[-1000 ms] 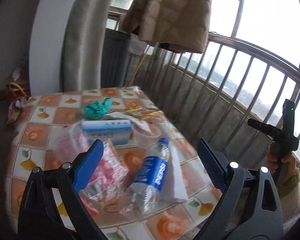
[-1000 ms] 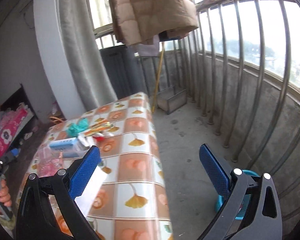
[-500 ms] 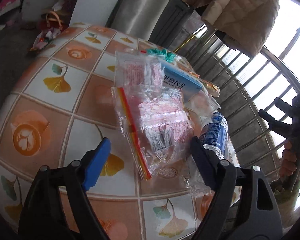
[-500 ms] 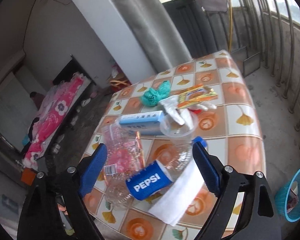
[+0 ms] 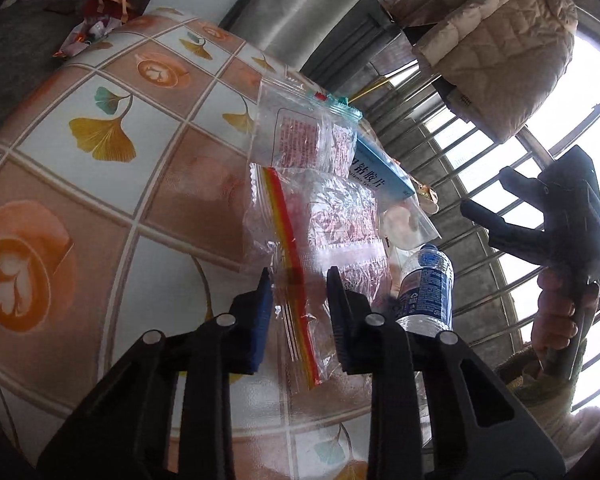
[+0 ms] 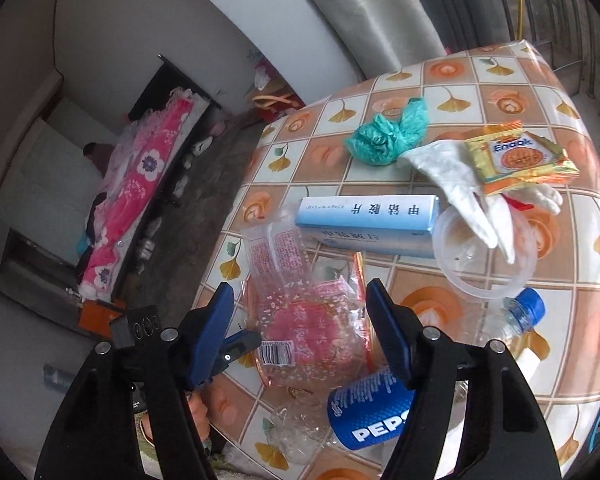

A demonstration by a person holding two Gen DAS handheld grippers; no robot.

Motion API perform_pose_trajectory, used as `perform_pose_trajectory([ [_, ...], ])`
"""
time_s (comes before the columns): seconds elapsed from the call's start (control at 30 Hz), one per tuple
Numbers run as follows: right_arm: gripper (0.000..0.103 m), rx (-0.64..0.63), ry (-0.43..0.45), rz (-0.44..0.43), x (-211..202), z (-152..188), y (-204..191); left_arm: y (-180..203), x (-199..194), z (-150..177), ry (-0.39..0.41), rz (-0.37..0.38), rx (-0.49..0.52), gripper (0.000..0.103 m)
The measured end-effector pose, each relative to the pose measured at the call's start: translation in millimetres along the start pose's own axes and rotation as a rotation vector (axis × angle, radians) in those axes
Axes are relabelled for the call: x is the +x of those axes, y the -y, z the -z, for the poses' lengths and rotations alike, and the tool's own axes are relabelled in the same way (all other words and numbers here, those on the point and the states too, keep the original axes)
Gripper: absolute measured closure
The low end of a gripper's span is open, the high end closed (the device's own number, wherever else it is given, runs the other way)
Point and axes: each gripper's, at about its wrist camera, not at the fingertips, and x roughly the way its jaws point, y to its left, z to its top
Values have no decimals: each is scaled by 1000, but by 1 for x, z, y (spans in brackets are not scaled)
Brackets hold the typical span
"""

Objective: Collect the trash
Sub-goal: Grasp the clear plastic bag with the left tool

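The left gripper has narrowed around the near edge of the clear zip bag on the tablecloth, though whether it pinches is unclear; thin film could slip free or drag the Pepsi bottle along. The right gripper hovers half-open, empty. An "Enaak" wrapper lies beyond.

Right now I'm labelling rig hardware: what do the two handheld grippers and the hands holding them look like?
Both grippers, left and right, have black plastic frames, silver pivot bolts and blue finger pads. Bare hand on a black handle; green knit cuff below.
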Motion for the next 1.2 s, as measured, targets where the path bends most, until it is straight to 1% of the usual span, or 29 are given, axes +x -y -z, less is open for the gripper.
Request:
perform_pose_trajectory([
  [0.13, 41, 5, -54, -8, 25, -15, -5, 0, -6, 2, 9, 10, 11, 86],
  [0.27, 44, 2, -96, 11, 49, -25, -9, 2, -21, 6, -2, 29, 26, 88],
  [0.4, 44, 8, -121, 30, 67, -27, -8, -3, -48, 10, -2, 85, 12, 92],
  [0.47, 44, 20, -132, 41, 73, -27, -5, -10, -63, 11, 10, 135, -10, 95],
  [0.53, 44, 32, -147, 48, 80, -27, -2, -19, -79, 11, 27, 188, -49, 96],
  [0.6, 44, 41, -161, 52, 86, -26, 0, -29, -95, 11, 62, 228, -92, 97],
  [0.67, 44, 49, -177, 53, 91, -25, 1, -41, -110, 8, 114, 244, -133, 98],
  [0.7, 44, 52, -186, 55, 94, -24, 1, -46, -116, 7, 141, 239, -150, 98],
  [0.8, 44, 63, -216, 43, 103, -22, -2, -59, -124, 6, 194, 191, -186, 98],
  [0.87, 44, 74, -244, 32, 109, -18, -5, -65, -125, 5, 208, 150, -198, 98],
  [0.9, 44, 78, -259, 34, 113, -16, -6, -67, -124, 6, 207, 114, -197, 98],
  [0.93, 44, 81, -271, 36, 116, -15, -6, -69, -123, 5, 203, 71, -190, 98],
  [1.03, 44, 98, -304, 44, 128, -11, -8, -70, -114, 4, 158, -104, -149, 98],
  [1.1, 44, 110, -316, 60, 135, -8, -8, -69, -108, 5, 134, -182, -112, 98],
  [1.13, 44, 118, -320, 64, 138, -6, -8, -69, -107, 6, 126, -203, -92, 98],
  [1.2, 49, 139, -331, 66, 146, -5, -6, -68, -105, 8, 115, -233, -61, 98],
])
